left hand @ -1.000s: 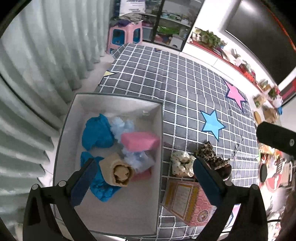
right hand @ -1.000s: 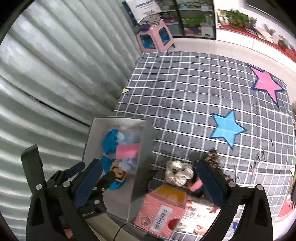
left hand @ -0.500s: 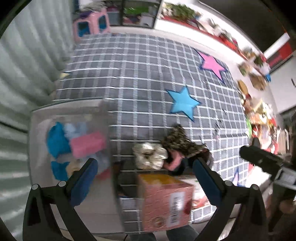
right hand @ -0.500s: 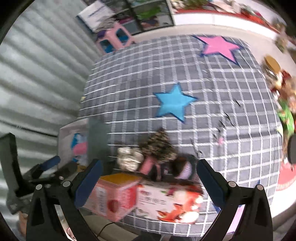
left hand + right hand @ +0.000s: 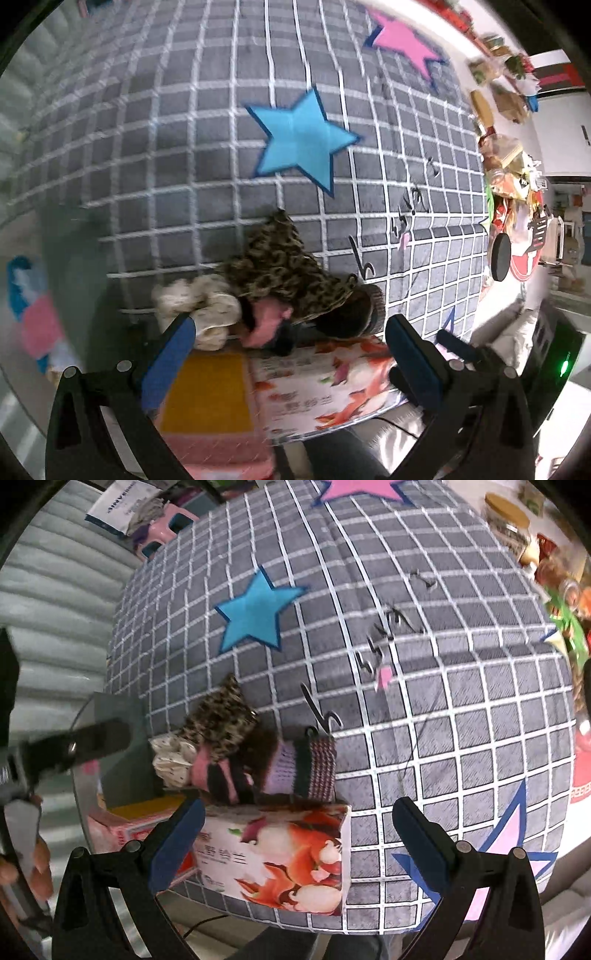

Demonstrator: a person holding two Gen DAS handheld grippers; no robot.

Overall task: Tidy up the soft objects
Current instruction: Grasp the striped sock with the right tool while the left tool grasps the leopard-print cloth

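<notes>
**Desk:** What sits at the centre of the shot?

**Photographer:** A heap of soft things on a grey grid-patterned mat (image 5: pixel 424 709) with a blue star (image 5: pixel 255 613). A leopard-print cloth (image 5: pixel 280 266) lies on top, a cream dotted scrunchie (image 5: pixel 207 310) touches its left side, and a pink-and-dark knit piece (image 5: pixel 218 775) pokes out beneath. In the right wrist view a striped purple knit item (image 5: pixel 299 764) lies against the heap's right end.

**Desk:** And the grippers?

**Photographer:** The left gripper (image 5: pixel 290 350) hovers just short of the heap, its jaws spread wide and empty. The right gripper (image 5: pixel 297 842) also stands with jaws apart, holding nothing, over a fruit-printed carton (image 5: pixel 280 856) that stands just in front of the heap. A pink box with a yellow top (image 5: pixel 207 391) stands beside the carton, on its left.

**Desk:** Anything already sorted?

**Photographer:** At the far left of the left wrist view a grey bin (image 5: pixel 74 280) shows, blurred, with blue and pink soft items (image 5: pixel 37 325) inside it. Its wall stands close to the scrunchie.

**Desk:** Is the person visible?

**Photographer:** Only a hand (image 5: pixel 33 864) at the left edge of the right wrist view, wrapped around the other gripper's handle. Small dark hair clips (image 5: pixel 388 627) lie scattered on the mat, well apart from the heap.
</notes>
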